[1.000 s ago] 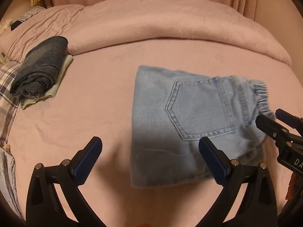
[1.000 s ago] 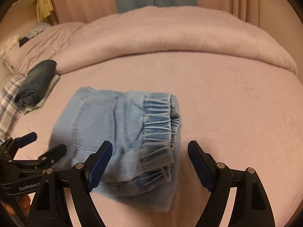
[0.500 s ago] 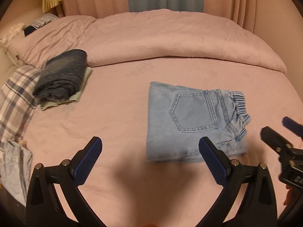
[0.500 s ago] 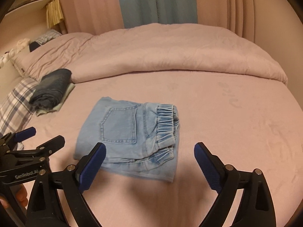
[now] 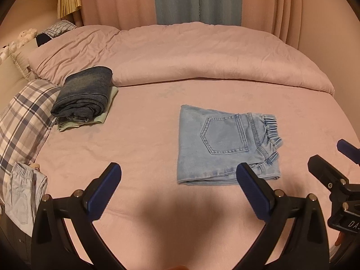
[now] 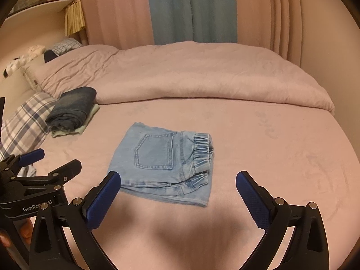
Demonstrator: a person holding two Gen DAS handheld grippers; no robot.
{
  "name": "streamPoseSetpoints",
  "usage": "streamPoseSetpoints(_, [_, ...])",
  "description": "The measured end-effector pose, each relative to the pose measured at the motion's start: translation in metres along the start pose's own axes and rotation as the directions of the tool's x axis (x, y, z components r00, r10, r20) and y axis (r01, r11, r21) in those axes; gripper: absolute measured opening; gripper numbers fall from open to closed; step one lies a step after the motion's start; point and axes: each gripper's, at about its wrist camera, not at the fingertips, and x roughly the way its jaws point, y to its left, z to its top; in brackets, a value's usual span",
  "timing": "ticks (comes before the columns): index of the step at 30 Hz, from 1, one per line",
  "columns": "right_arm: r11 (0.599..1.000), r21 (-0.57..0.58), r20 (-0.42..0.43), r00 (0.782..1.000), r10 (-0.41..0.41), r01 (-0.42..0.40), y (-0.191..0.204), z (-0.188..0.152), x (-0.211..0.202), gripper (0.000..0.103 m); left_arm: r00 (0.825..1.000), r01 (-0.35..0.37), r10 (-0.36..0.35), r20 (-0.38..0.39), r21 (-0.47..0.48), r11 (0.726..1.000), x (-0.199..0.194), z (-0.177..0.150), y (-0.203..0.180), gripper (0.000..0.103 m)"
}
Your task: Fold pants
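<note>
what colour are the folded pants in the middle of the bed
Light blue denim pants, clearest in the right wrist view.

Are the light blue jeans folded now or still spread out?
Folded. The light blue jeans lie as a compact rectangle on the bed, back pocket up, layered edges showing at the near side.

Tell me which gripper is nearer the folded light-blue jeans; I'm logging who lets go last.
Hard to call; both hang open, short of the folded light-blue jeans. Left gripper sits toward their folded edge, right gripper toward their waistband end.
</note>
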Motion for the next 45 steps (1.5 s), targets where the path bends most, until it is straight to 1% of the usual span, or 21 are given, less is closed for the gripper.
streamPoseSetpoints(13, [1.0,-0.011,0.01,1.0,0.001,-0.001,0.012,-0.003,-0.017,0.102,1.0,-0.013,0.013,0.028,-0.005,1.0,-0.019,-0.002,0.002,0.102])
streamPoseSetpoints(35, [1.0,-0.01,-0.004,1.0,-0.005,0.005,0.011,-0.005,-0.015,0.102,1.0,-0.015,0.016,-0.003,0.023,1.0,-0.01,-0.007,-0.007,0.102])
streamPoseSetpoints(45, [1.0,-0.01,-0.009,1.0,-0.007,0.007,0.009,-0.004,-0.013,0.102,1.0,-0.003,0.004,-0.016,0.04,0.999,-0.006,-0.007,-0.011,0.102])
